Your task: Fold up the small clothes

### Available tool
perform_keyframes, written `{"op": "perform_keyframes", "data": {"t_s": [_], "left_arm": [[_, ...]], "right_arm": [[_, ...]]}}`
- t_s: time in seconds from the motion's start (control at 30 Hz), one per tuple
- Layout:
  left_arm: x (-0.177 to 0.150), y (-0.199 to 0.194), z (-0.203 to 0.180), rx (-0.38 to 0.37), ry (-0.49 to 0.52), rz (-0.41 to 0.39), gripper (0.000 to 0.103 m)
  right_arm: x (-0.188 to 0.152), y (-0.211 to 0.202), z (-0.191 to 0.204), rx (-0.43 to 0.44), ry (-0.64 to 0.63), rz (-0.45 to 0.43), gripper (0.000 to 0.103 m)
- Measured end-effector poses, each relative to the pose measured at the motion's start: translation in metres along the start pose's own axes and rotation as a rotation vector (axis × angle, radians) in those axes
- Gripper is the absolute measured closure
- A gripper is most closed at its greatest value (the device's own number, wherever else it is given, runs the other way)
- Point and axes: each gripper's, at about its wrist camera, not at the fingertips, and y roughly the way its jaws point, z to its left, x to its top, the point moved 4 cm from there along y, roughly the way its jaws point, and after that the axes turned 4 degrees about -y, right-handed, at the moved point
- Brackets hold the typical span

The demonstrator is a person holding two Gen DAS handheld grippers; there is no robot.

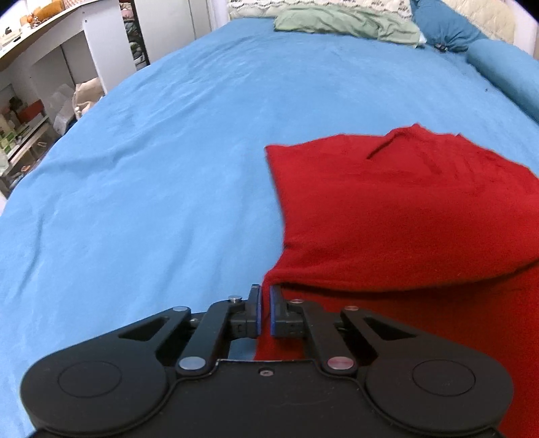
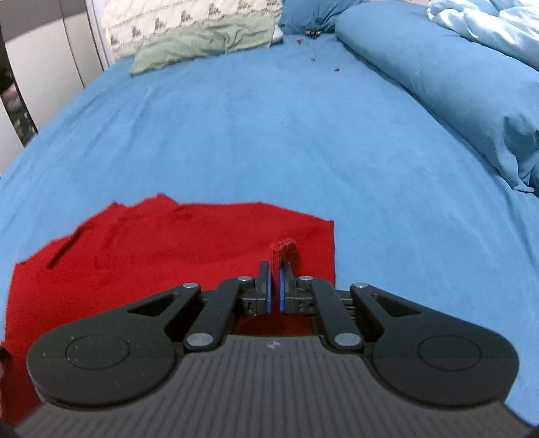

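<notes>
Your left gripper (image 1: 265,296) pinching garment (image 1: 404,215) edge at lower centre, your right gripper (image 2: 274,279) clamped on another fold, sheet (image 1: 151,168) beneath, pillow (image 2: 205,40) at top.

The right claw (image 2: 273,269) is closed on a small folded-up edge of a red garment (image 2: 161,242), which sticks up between its blue-padded fingers (image 2: 266,286). The rest of the garment lies flat on the blue bed sheet (image 2: 269,134), spreading to the left of the claw. At the far end of the bed lie a green cloth (image 2: 205,42), a patterned pillow (image 2: 188,17) and a long blue bolster (image 2: 438,77).
</notes>
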Motion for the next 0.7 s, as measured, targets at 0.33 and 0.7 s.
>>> {"op": "perform_keyframes", "data": {"t_s": [0.33,0.7], "left_arm": [[-0.001,-0.015,-0.001,0.004,0.018,0.024,0.094],[0.019,-0.019,-0.052,-0.146,0.102,-0.04,0.043]], "right_arm": [[-0.045,0.03,-0.012,-0.053,-0.009,0.126,0.074],[-0.047,0.006,0.015,0.061,-0.221,0.019,0.029]]}}
